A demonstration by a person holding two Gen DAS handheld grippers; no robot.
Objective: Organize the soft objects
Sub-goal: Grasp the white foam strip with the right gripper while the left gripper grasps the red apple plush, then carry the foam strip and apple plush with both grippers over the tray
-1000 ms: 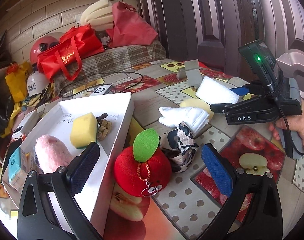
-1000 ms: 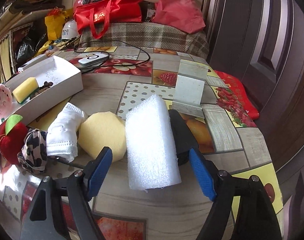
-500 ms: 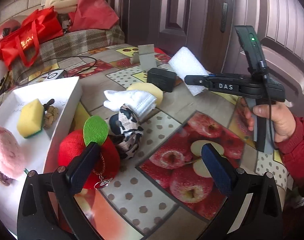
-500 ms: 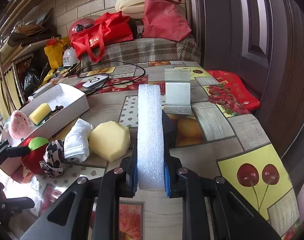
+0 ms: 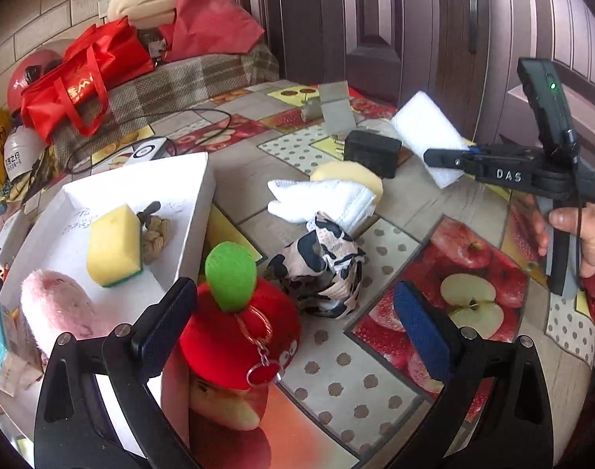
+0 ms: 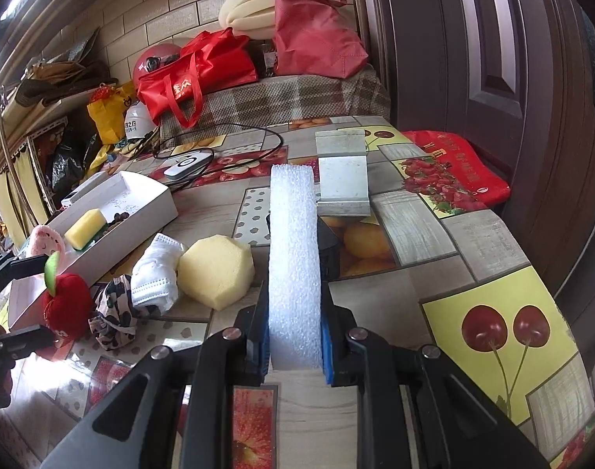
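A: So, why was the foam (image 6: pixel 293 258) held up on edge like that?

B: The right gripper (image 6: pixel 294 346) had its jaws clenched on the foam's near end, a pad on each broad face; held so, the slab stood clear of the table (image 6: pixel 489 234) and could, I judged, be carried left to the tray (image 6: pixel 149 199) without dragging over the other things.

A: And the left gripper (image 5: pixel 293 324)?

B: Released, jaws wide and grasping nothing; it hung over the apple toy (image 5: pixel 239 336), whose red body lay between the pads but apart from the right one; I took that spread as readiness to close on it, though I could not tell whether the left pad touched.

A: Where did the rest lie?

B: The tray sat at the left, already holding a sponge (image 5: pixel 113 246), a pink plush (image 5: pixel 55 312) at its near end and a small knotted thing I could not name; that suggested it was the collecting place. Still loose on the table, just right of the tray, were the cow-print cloth (image 5: pixel 321 269), the mask (image 5: pixel 321 203) touching it on the far side, and a yellow foam block (image 6: pixel 215 269) beside the mask.

A: Any risk?

B: The foam was soft; a hard squeeze would dent it, and the apple toy sat hard against the tray wall, leaving little room for a pad.
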